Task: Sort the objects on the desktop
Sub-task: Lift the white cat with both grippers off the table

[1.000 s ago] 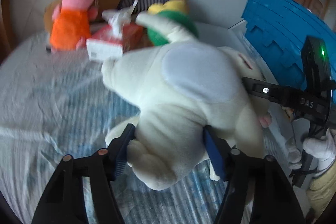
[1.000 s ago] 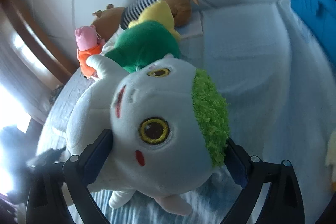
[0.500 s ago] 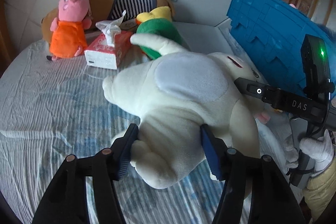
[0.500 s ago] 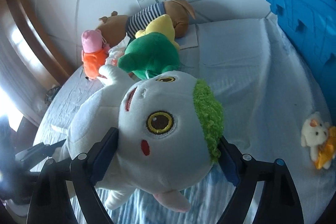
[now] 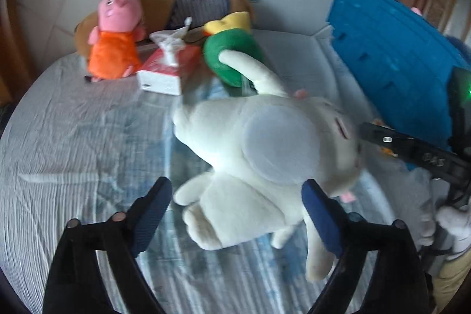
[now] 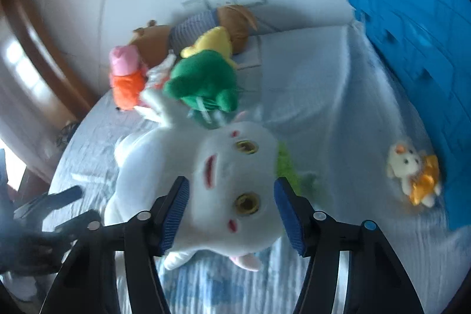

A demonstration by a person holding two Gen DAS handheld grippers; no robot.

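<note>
I am noting the left gripper (image 5: 235, 214) spreading off the white plush (image 5: 265, 155), which it was clamping a second ago; the right gripper (image 6: 231, 214) is looking apart too; plush lying on the striped cloth (image 5: 73, 137), apparently set down

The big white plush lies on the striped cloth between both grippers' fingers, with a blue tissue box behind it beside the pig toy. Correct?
Not quite: the tissue box is red and white, as the left wrist view shows. The big white plush, striped cloth and pig toy are as described.
</note>
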